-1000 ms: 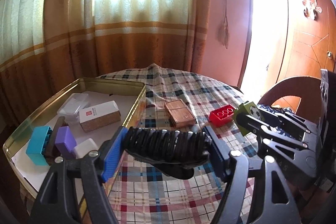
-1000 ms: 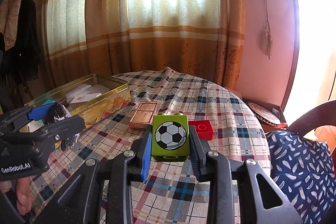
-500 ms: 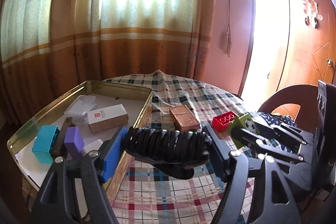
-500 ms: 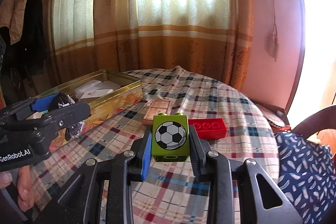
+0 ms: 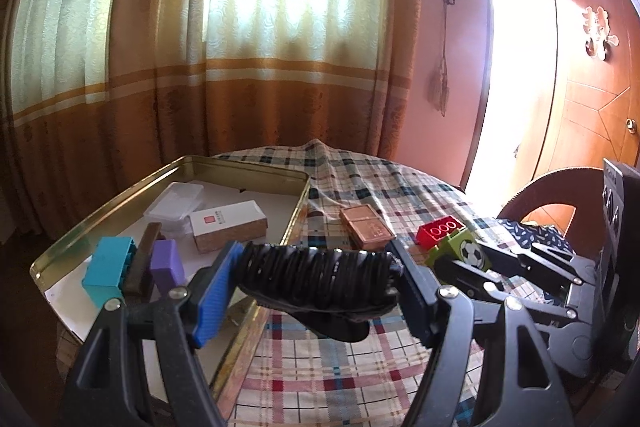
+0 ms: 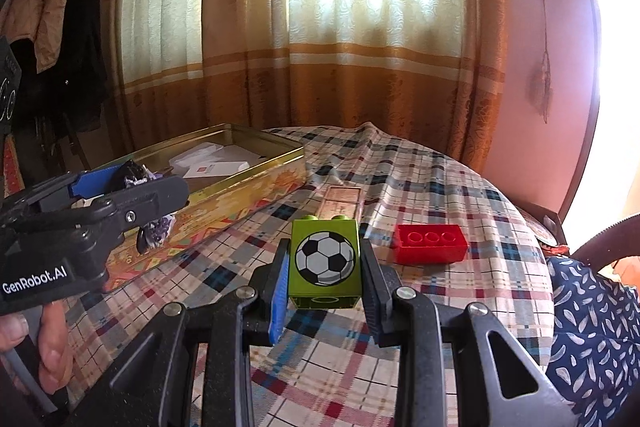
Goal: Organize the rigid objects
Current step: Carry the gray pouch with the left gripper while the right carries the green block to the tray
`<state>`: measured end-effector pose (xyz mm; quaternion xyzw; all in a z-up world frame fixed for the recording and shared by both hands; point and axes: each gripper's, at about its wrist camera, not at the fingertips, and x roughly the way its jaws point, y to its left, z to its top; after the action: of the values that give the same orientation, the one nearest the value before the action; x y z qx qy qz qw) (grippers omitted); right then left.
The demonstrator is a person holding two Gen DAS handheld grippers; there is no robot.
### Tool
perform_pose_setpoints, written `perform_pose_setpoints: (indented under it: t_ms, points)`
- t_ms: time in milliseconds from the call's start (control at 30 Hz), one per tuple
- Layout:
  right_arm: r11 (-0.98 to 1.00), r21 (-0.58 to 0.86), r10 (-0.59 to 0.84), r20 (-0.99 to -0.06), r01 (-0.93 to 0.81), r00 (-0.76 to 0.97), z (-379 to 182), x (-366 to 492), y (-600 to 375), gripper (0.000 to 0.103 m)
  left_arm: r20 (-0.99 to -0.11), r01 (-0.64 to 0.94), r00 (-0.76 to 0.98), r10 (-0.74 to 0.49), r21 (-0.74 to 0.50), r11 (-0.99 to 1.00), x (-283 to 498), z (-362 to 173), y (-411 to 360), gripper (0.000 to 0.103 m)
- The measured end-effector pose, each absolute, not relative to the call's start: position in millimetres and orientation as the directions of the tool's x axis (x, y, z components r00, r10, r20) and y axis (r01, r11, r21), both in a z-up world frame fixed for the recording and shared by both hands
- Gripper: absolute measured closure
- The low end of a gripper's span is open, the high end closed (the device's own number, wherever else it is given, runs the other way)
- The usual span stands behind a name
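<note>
My left gripper (image 5: 316,277) is shut on a black ribbed hair clip (image 5: 316,273), held in the air above the near right edge of the gold tin tray (image 5: 248,167). My right gripper (image 6: 325,265) is shut on a green brick with a football picture (image 6: 325,261), held above the checked tablecloth. That green brick also shows in the left wrist view (image 5: 464,253). A red brick (image 6: 430,242) and a copper-coloured flat box (image 5: 366,229) lie on the cloth. The left gripper with the clip shows at the left of the right wrist view (image 6: 132,183).
The tray holds a teal brick (image 5: 106,271), a purple block (image 5: 166,265), a dark bar (image 5: 142,259), a white and cork box (image 5: 228,225) and a clear plastic box (image 5: 174,207). A chair with a blue patterned cushion (image 6: 592,327) stands at the table's right. Curtains hang behind.
Both grippers have risen and tilted a little, so the table sits lower in both views. The grips on the clip and the green brick are unchanged.
</note>
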<state>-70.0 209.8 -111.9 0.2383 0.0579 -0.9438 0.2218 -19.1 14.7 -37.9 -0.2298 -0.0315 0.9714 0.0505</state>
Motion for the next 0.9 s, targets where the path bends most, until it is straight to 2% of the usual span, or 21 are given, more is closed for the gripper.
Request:
perform_pose_setpoints:
  t_ms: [900]
  points:
    - [-0.861,0.004,-0.450,-0.473,0.508,-0.758,-100.2,-70.7,184.2,0.069,-0.398,-0.048,-0.914,0.080,-0.088,-0.995,-11.3,-18.3,-9.6,0.030]
